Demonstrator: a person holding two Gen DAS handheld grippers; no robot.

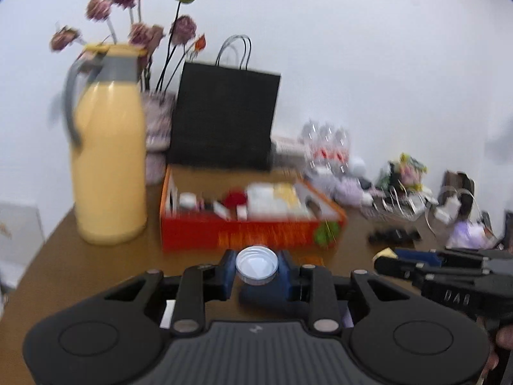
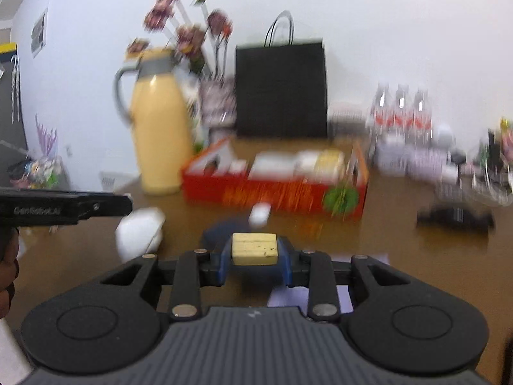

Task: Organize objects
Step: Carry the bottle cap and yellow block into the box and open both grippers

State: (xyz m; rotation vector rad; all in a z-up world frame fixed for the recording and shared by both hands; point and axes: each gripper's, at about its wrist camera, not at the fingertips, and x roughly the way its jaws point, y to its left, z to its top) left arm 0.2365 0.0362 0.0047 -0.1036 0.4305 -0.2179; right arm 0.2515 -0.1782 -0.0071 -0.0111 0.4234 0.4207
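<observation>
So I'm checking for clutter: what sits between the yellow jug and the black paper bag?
In both wrist views, a patterned vase of dried flowers stands between the yellow jug and the black bag.

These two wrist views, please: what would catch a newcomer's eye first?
Probably the tall yellow jug at the table's left with dried flowers behind it, and the orange box of small items in front of a black paper bag. Up close, the left claw grips a silver lid and the right claw a pale wooden block.
</observation>
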